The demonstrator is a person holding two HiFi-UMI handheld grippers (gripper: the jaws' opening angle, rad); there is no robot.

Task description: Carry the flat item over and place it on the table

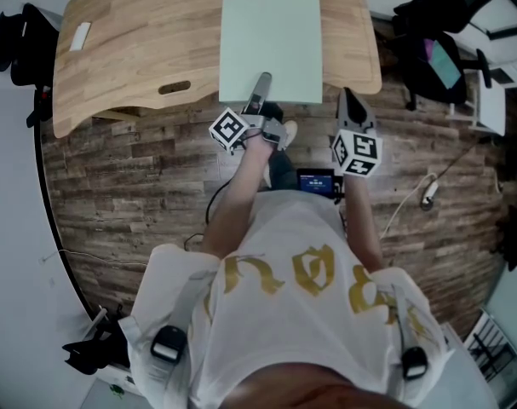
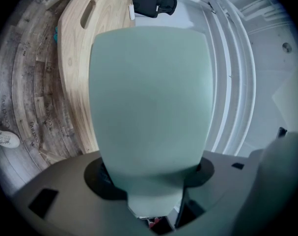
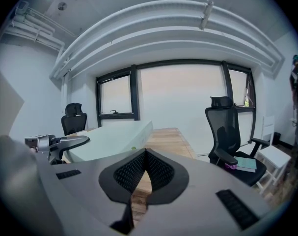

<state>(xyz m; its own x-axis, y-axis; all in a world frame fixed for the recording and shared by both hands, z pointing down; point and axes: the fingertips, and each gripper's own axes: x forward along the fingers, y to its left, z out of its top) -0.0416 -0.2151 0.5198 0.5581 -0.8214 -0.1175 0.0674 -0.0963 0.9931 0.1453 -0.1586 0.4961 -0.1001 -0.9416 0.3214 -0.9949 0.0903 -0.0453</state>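
A pale green flat board [image 1: 271,41] lies over the wooden table [image 1: 139,41], its near edge just past the table's front edge. My left gripper [image 1: 261,88] is shut on the middle of that near edge. In the left gripper view the board [image 2: 149,97] fills the picture and runs back between the jaws. The right gripper view shows the board [image 3: 109,141] from the side, with the left gripper [image 3: 58,144] on it. My right gripper [image 1: 350,100] hangs to the right of the board at the table's front edge. It [image 3: 146,154] is shut, with nothing between its pads.
A black office chair [image 1: 437,58] stands right of the table, and chairs [image 3: 230,132] [image 3: 72,117] line its far side. The tabletop has a slot [image 1: 174,87] and a small white item [image 1: 79,35]. A cable with a plug [image 1: 428,196] lies on the wooden floor.
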